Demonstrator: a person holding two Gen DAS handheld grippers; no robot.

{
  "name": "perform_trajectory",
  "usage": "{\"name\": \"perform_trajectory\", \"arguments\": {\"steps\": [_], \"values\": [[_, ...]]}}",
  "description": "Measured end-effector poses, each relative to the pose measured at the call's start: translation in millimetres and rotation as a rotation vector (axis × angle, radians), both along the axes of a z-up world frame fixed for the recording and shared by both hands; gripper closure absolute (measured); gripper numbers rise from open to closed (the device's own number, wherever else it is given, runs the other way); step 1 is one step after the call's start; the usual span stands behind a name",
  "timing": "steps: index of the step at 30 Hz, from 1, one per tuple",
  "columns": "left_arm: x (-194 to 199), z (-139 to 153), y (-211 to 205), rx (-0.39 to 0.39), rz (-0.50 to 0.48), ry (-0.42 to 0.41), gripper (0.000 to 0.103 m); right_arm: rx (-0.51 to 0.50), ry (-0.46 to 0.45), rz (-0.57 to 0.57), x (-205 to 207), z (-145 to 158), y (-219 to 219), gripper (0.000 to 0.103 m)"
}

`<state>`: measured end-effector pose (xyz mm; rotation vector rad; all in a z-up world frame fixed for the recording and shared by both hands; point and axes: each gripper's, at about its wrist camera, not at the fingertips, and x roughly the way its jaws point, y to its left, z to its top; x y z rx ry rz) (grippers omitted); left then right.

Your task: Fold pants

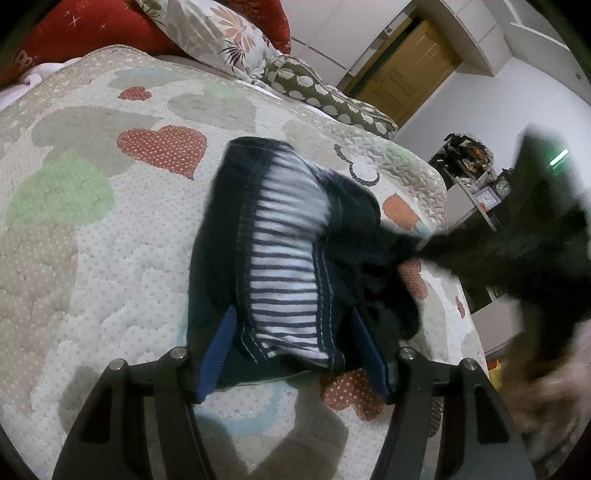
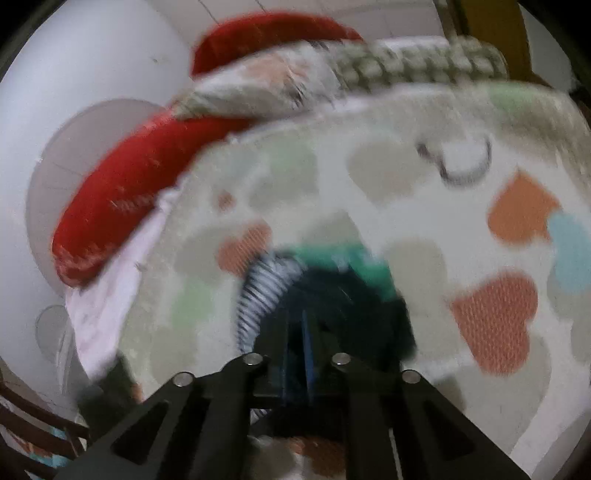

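Dark navy pants (image 1: 280, 258) with a striped white lining lie bunched on a heart-patterned quilt (image 1: 92, 258). My left gripper (image 1: 297, 347) stands open low over the near end of the pants, its blue pads (image 1: 221, 343) either side of the striped waist. In the left wrist view the right gripper (image 1: 436, 254) is a dark blur at the right, drawing a fold of dark cloth toward the bed's edge. The blurred right wrist view shows my right gripper (image 2: 301, 343) with its jaws almost together on dark pants cloth (image 2: 332, 295).
A red cushion (image 1: 92, 26), a floral pillow (image 1: 229, 33) and an olive spotted pillow (image 1: 332, 96) line the far side of the bed. The bed's edge (image 1: 461, 295) drops off at the right, with a cluttered shelf (image 1: 491, 188) and a wooden door (image 1: 410, 70) beyond.
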<state>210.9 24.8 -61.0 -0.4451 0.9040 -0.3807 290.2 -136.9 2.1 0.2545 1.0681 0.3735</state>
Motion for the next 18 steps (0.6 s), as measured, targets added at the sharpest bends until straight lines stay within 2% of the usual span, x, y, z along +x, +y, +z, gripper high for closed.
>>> {"name": "perform_trajectory", "arguments": {"steps": [1,2,3,4,6,8,10,12,13,16,18], "values": [[-0.8,1.4,0.1,-0.002,-0.003,-0.004,0.040,-0.065,0.025,-0.033,1.1,-11.9,-4.4,0.085],[-2.0,2.9,0.7,-0.001,-0.006,-0.004,0.036,-0.109,0.047,-0.071,2.9,-25.0,-13.3,0.077],[-3.3,4.4,1.3,-0.006,-0.012,0.000,0.034,-0.094,0.049,-0.098,2.2,-29.1,-21.4,0.068],[-4.6,6.5,2.8,-0.018,-0.017,0.002,0.029,-0.067,0.051,-0.138,-0.5,-28.3,-29.9,0.040],[-6.4,11.0,7.0,-0.036,-0.014,0.008,0.028,-0.032,0.012,-0.202,-11.6,-15.9,-41.0,0.040],[-10.0,14.4,9.8,-0.046,-0.014,0.013,0.025,-0.027,-0.025,-0.216,-24.4,-5.8,-45.7,0.040],[-15.8,18.3,11.9,-0.022,0.006,0.017,0.022,-0.023,-0.043,-0.234,-42.6,-2.8,-50.9,0.040],[-24.4,22.4,9.6,0.058,0.050,0.007,0.021,-0.005,-0.044,-0.244,-59.6,-5.8,-55.7,0.040],[-33.3,25.8,4.9,0.143,0.085,-0.016,0.021,0.004,-0.043,-0.249,-73.5,-9.6,-57.6,0.040],[-62.3,31.9,-10.6,0.325,0.144,-0.078,0.021,0.004,-0.053,-0.249,-105.6,-19.2,-66.4,0.040],[-82.7,32.1,-18.1,0.398,0.161,-0.100,0.019,-0.015,-0.078,-0.249,-126.5,-26.3,-69.5,0.040]]}}
